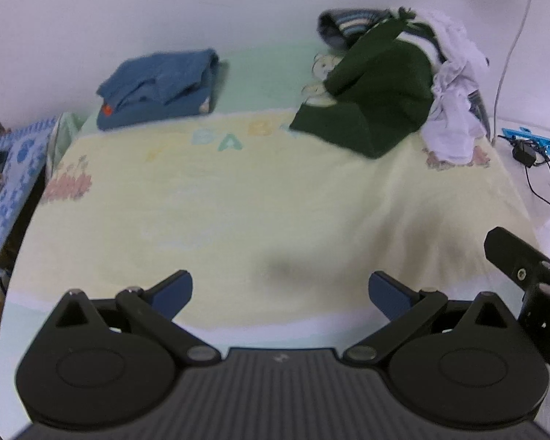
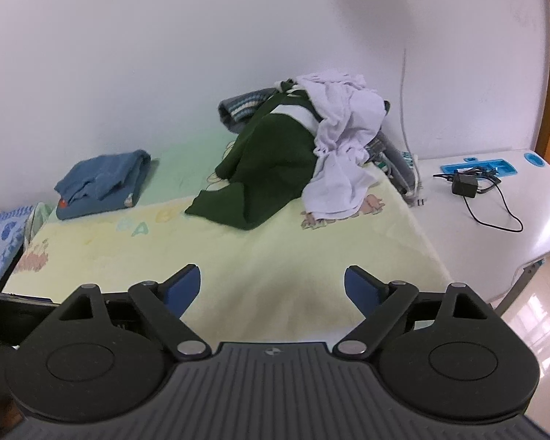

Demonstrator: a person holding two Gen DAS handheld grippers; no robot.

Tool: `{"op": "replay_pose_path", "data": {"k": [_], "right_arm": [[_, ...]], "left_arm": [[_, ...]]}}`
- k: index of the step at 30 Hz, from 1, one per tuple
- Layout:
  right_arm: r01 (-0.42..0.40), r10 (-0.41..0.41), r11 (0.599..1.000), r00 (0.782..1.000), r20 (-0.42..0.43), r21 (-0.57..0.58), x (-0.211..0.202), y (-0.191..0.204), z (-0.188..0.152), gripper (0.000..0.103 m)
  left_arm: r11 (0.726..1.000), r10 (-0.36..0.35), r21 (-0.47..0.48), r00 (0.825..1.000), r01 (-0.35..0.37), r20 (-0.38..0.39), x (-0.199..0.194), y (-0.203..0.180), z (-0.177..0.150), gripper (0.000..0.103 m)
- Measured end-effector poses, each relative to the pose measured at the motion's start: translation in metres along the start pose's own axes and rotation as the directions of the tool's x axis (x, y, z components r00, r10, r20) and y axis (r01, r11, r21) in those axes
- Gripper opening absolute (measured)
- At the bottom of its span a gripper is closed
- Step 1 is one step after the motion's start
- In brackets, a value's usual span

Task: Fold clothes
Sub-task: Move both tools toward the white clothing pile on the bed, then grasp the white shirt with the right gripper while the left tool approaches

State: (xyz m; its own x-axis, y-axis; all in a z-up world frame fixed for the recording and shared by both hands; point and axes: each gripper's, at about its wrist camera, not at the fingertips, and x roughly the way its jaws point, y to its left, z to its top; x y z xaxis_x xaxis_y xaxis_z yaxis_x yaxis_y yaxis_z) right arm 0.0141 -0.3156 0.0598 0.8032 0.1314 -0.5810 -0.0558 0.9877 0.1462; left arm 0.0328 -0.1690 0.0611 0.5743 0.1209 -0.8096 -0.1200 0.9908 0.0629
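Left gripper, right gripper both spread wide, empty; blue garment folded, green sweater heaped on blanket.

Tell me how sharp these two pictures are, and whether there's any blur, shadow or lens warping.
Left wrist view: soft and smeared, the pastel letters on the pale yellow blanket hard to read, a dark shadow patch ahead of the open left claw. Right wrist view: crisper; folds in the dark green knit garment and the crumpled white garment read clearly. Both: fisheye bending, dark corners.
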Motion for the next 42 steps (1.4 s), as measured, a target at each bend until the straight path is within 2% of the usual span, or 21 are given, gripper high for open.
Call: {"op": "replay_pose_path", "data": {"k": [7,10,13,14,17,20,23,26,29,32,34,35,37,41,42], "right_arm": [[0.025,-0.025,0.999,0.999,0.026,0.024,0.0,-0.013,0.024,0.087],[0.036,-0.038,0.999,0.998,0.047,0.027,-0.002,-0.016,0.037,0.087],[0.051,-0.052,0.999,0.995,0.087,0.013,-0.01,-0.015,0.056,0.087],[0.048,-0.049,0.999,0.994,0.099,0.015,-0.013,-0.015,0.063,0.087],[0.044,-0.047,0.999,0.99,0.13,0.023,-0.021,-0.015,0.081,0.087],[0.04,-0.042,0.999,0.989,0.14,0.022,-0.022,-0.012,0.096,0.087],[0.05,-0.051,0.999,0.987,0.153,0.009,-0.015,-0.012,0.101,0.087],[0.061,-0.059,0.998,0.985,0.165,-0.005,-0.009,-0.011,0.106,0.086],[0.086,-0.083,0.996,0.983,0.163,-0.008,0.008,-0.018,0.103,0.081],[0.094,-0.092,0.995,0.991,0.093,-0.014,0.037,-0.03,0.108,0.064],[0.105,-0.104,0.994,0.994,0.042,-0.016,0.058,-0.038,0.116,0.048],[0.121,-0.12,0.992,0.993,0.018,-0.023,0.067,-0.04,0.12,0.046],[0.138,-0.138,0.989,0.99,-0.001,-0.043,0.085,-0.046,0.134,0.044],[0.166,-0.165,0.983,0.986,0.03,-0.072,0.116,-0.051,0.162,0.044],[0.171,-0.168,0.982,0.985,0.037,-0.075,0.127,-0.051,0.167,0.047]], "left_arm": [[0.996,0.002,0.094,0.999,-0.005,0.034,-0.007,-0.024,0.04,0.102],[0.986,-0.012,0.166,0.993,-0.008,0.118,-0.021,-0.031,0.066,0.102],[0.974,-0.031,0.225,0.972,-0.024,0.234,-0.04,-0.037,0.09,0.102],[0.969,-0.039,0.247,0.967,-0.026,0.251,-0.043,-0.039,0.097,0.102],[0.957,-0.071,0.291,0.972,0.003,0.223,-0.044,-0.041,0.116,0.102],[0.956,-0.127,0.284,0.976,0.073,0.177,-0.04,-0.037,0.141,0.102],[0.949,-0.133,0.308,0.971,0.067,0.199,-0.034,-0.038,0.158,0.102],[0.948,-0.149,0.308,0.967,0.08,0.207,-0.024,-0.039,0.157,0.102],[0.949,-0.165,0.296,0.97,0.107,0.176,-0.002,-0.04,0.144,0.102],[0.936,-0.175,0.328,0.978,0.131,0.109,0.022,-0.046,0.13,0.102],[0.925,-0.181,0.351,0.981,0.145,0.071,0.037,-0.051,0.124,0.102],[0.921,-0.185,0.361,0.98,0.15,0.066,0.043,-0.052,0.121,0.102],[0.913,-0.172,0.386,0.982,0.131,0.074,0.054,-0.055,0.112,0.102],[0.901,-0.159,0.42,0.984,0.112,0.078,0.077,-0.058,0.1,0.102],[0.9,-0.161,0.42,0.985,0.119,0.067,0.083,-0.058,0.097,0.102]]}}
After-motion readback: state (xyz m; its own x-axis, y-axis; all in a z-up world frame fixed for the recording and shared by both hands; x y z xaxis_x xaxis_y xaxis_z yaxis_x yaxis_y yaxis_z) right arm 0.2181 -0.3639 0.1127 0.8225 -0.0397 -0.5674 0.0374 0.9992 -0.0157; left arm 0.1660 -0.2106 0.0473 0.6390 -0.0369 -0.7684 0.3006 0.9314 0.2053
